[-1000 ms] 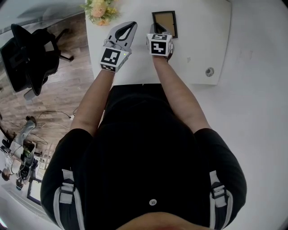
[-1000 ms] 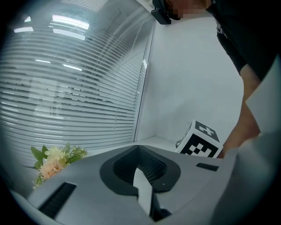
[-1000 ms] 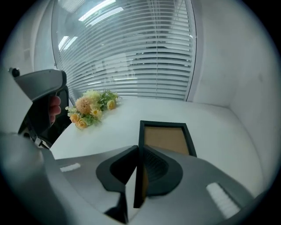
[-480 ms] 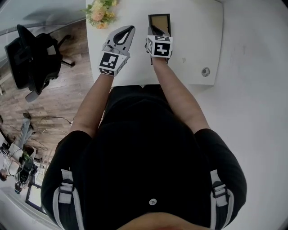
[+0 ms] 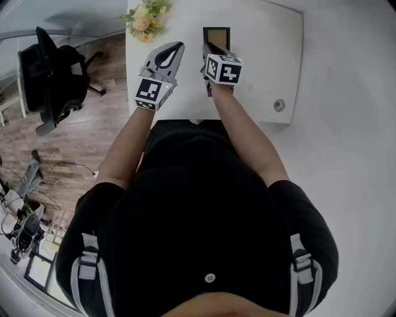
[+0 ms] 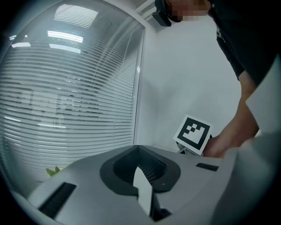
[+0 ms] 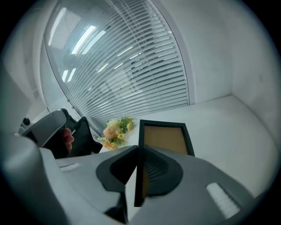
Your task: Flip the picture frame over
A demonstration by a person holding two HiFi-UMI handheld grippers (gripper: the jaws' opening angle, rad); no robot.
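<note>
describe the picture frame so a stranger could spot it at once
On the white table, look right of the flower bouquet at the far edge. The picture frame is the black-rimmed rectangle with a tan panel, its near edge gripped by the right tongs.

A white worktop (image 5: 266, 56) stands against a wall of glass hung with horizontal blinds (image 7: 131, 74). At its far left corner lies a small bunch of yellow and peach flowers (image 5: 146, 17) with green leaves. Near the right front corner a small round metal disc (image 5: 279, 106) is set in the surface. Left of the worktop a black office chair (image 5: 52, 74) stands on a wooden floor (image 5: 80, 142), where thin cables (image 5: 68, 167) trail.
</note>
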